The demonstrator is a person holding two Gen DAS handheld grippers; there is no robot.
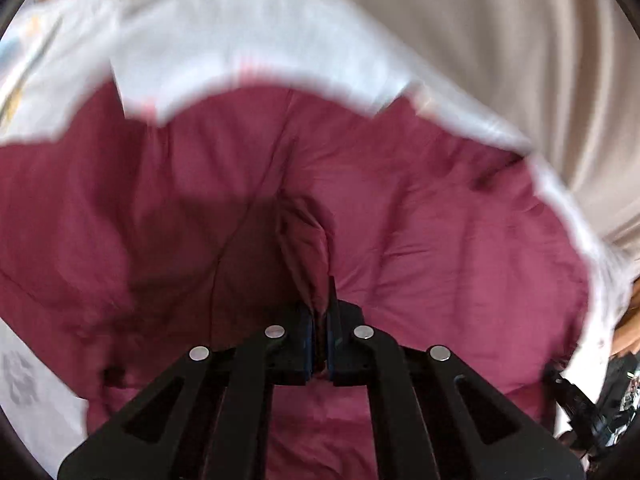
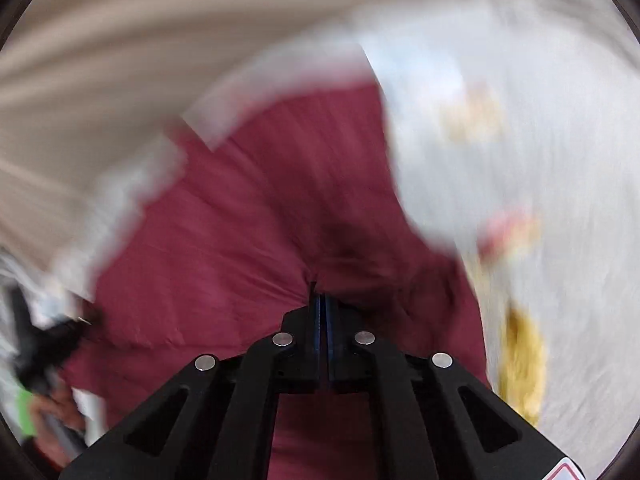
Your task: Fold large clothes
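A large maroon garment (image 1: 420, 220) lies spread over a white printed sheet (image 1: 248, 44). In the left wrist view my left gripper (image 1: 320, 320) is shut, pinching a raised ridge of the maroon fabric between its blue pads. In the right wrist view the same maroon garment (image 2: 224, 248) fills the middle, and my right gripper (image 2: 322, 304) is shut on a small pinch of its cloth, with creases fanning out from the tips. The other black gripper (image 2: 48, 344) and a hand show blurred at the lower left of that view.
The white sheet (image 2: 540, 160) carries pale yellow and red prints and covers a bed-like surface. Beige curtains (image 1: 520, 40) hang behind it. Dark clutter (image 1: 616, 400) sits at the far right edge of the left wrist view. Both views are motion-blurred.
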